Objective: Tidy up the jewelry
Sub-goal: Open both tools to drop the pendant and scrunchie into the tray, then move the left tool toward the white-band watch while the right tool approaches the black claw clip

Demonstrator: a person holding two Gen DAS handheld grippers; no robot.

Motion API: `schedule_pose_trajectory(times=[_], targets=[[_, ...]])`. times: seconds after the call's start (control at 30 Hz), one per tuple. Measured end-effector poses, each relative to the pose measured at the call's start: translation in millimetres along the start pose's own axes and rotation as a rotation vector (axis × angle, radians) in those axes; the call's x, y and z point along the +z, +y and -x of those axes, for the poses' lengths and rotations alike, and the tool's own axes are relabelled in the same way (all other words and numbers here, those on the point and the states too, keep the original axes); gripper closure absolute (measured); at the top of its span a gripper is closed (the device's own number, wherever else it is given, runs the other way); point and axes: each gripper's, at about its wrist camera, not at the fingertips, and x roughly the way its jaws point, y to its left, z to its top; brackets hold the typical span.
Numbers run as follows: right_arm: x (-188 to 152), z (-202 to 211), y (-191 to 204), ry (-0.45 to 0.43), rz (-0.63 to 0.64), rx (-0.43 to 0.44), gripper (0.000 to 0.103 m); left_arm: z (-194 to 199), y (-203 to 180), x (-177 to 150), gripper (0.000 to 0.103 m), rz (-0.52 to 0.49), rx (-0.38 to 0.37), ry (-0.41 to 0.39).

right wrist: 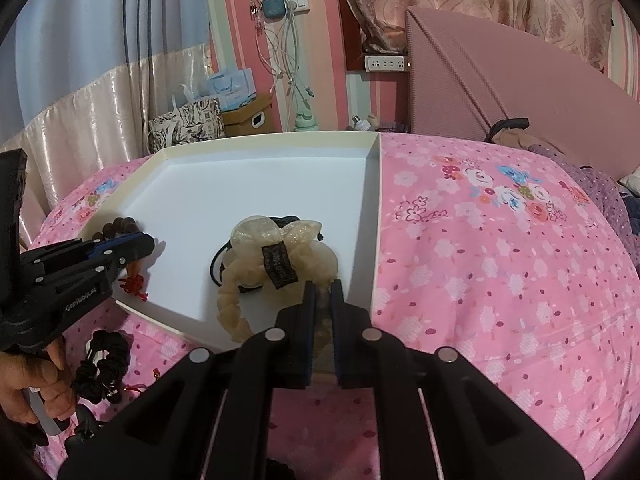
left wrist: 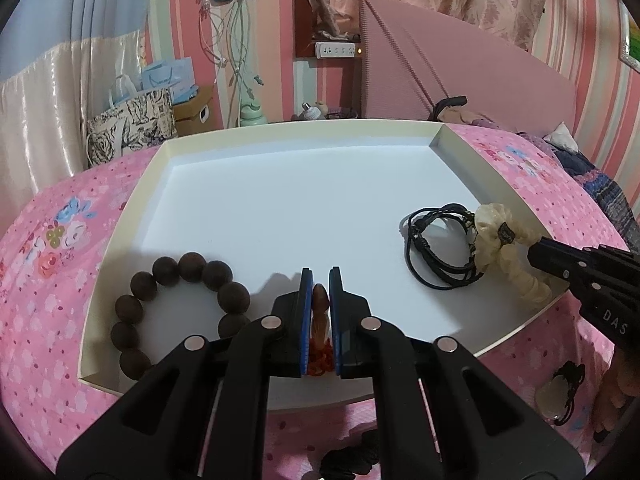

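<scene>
A white shallow tray [left wrist: 280, 200] lies on the pink bed. My left gripper [left wrist: 320, 276] is shut on a brown pendant [left wrist: 320, 308] with a red knotted tassel, held over the tray's near edge beside a dark wooden bead bracelet [left wrist: 180, 304]. My right gripper [right wrist: 324, 288] is shut on a cream scrunchie [right wrist: 276, 248] with a dark label, resting on the tray's right side over a black cord bracelet [left wrist: 440, 244]. The right gripper shows in the left wrist view [left wrist: 536, 252]; the left gripper shows in the right wrist view [right wrist: 148, 244].
A black beaded piece [right wrist: 104, 364] and a pale pendant on black cord [left wrist: 560, 396] lie on the pink floral bedspread [right wrist: 500, 280] in front of the tray. A pink headboard [left wrist: 460, 72], bags [left wrist: 132, 124] and hanging cables stand behind.
</scene>
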Motion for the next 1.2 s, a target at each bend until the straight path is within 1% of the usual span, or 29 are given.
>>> schedule_pose_trajectory(times=[0.17,0.27,0.3,0.33,0.43,0.47,0.53,0.57,0.7,0.73,0.83,0.9,1.0,1.03,1.07,1.13,1.2], targets=[[0.1,1.5,0.1,-0.008,0.002,0.003,0.093,-3.2,2.9,0.7,0.097,0.013,-0.008,0.011],[0.0,1.9,0.3,-0.008,0.0,0.005,0.093,-0.3,4.1,0.9,0.094,0.017,-0.005,-0.006],[0.1,2.1,0.6,-0.01,0.0,0.004,0.093,0.3,3.5,0.3,0.088,0.014,-0.005,-0.009],[0.3,3.1,0.7,-0.014,-0.002,0.004,0.093,0.6,2.6,0.4,0.08,0.009,-0.003,-0.011],[1.3,6.7,-1.8,-0.033,-0.021,0.012,0.086,3.2,0.2,-0.2,0.073,-0.003,0.009,-0.023],[2.0,8.2,-3.5,-0.041,-0.03,0.017,0.076,4.6,-0.4,-0.6,0.071,-0.007,0.009,-0.028],[3.6,14.7,-6.9,-0.067,-0.049,0.035,0.069,7.7,-0.1,-1.0,0.056,-0.006,0.009,-0.045],[4.5,16.3,-8.0,-0.07,-0.05,0.037,0.067,9.3,0.5,-1.1,0.055,-0.004,0.013,-0.052],[8.5,29.2,-18.7,-0.095,-0.078,0.051,0.066,14.6,2.6,-0.4,0.053,0.004,0.023,-0.053],[10.1,33.8,-21.4,-0.106,-0.084,0.055,0.066,18.9,3.8,-0.1,0.053,0.007,0.017,-0.049],[16.4,51.3,-26.0,-0.143,-0.086,0.048,0.066,45.7,9.8,-1.3,0.053,-0.012,0.087,-0.069],[21.3,60.5,-28.5,-0.153,-0.084,0.019,0.066,65.3,20.9,-2.5,0.051,-0.002,0.104,-0.09],[24.8,69.8,-32.6,-0.164,-0.102,0.003,0.066,92.6,41.1,-6.6,0.048,0.002,0.134,-0.109],[24.6,72.9,-32.5,-0.166,-0.114,-0.003,0.064,101.8,48.7,-9.3,0.047,0.005,0.146,-0.113],[23.8,74.7,-32.5,-0.164,-0.121,-0.008,0.06,112.6,58.8,-13.4,0.047,0.007,0.167,-0.114],[16.3,84.5,-26.0,-0.168,-0.122,-0.027,0.056,131.7,77.9,-21.8,0.046,0.023,0.188,-0.122],[3.7,93.6,-16.9,-0.171,-0.107,-0.04,0.055,151.6,99.0,-35.4,0.043,0.045,0.199,-0.139]])
